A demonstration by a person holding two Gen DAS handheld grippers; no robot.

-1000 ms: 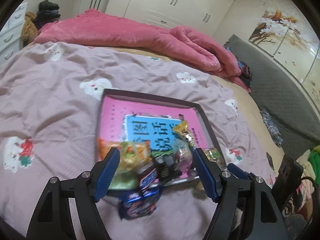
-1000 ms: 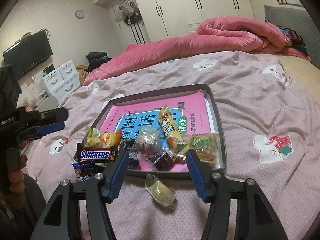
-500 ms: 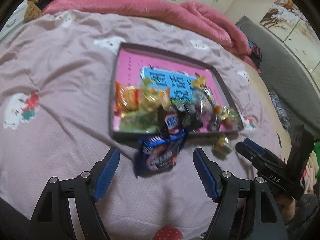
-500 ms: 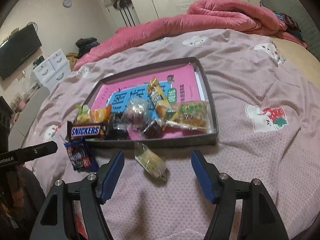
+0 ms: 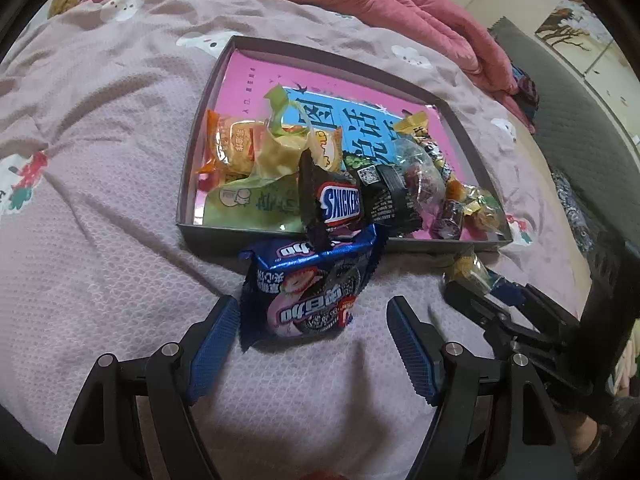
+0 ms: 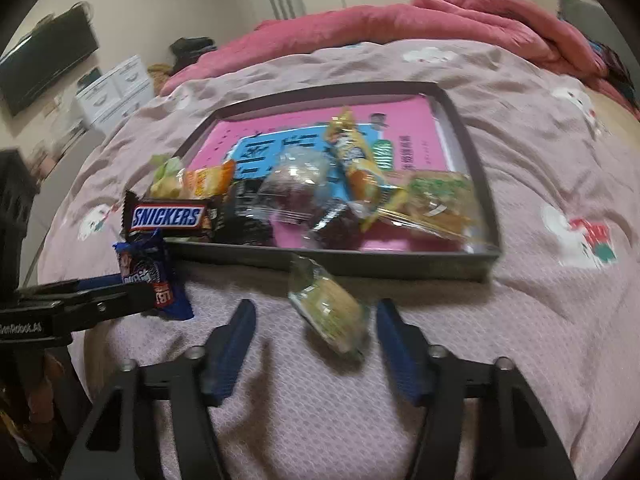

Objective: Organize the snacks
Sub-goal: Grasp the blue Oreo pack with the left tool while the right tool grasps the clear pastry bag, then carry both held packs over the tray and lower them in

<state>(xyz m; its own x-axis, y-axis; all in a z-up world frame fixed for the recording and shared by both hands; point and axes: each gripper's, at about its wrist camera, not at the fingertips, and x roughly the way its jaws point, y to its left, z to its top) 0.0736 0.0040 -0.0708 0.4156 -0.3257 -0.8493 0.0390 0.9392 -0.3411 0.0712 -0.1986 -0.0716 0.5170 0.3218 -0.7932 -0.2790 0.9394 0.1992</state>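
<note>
A: Left hand-held gripper (image 5: pixel 310 330)?
B: Released, jaws wide around the blue cookie pack (image 5: pixel 310 286) on the bed (image 5: pixel 100 200), just off the tray's (image 5: pixel 280 236) near edge. No pad contact.
A: Right hand-held gripper (image 6: pixel 312 338)?
B: Jaws just been closing, not gripping; clear cake packet (image 6: pixel 328 308) between them. Snickers (image 6: pixel 166 216) overhangs the tray's near-left corner.

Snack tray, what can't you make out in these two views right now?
- Snickers bar: lower end hidden behind the blue cookie pack, left wrist view.
- Clear-wrapped cake between the right gripper fingers: label smeared by blur, right wrist view.
- Book in the tray: title part-covered by snacks, both views.
</note>
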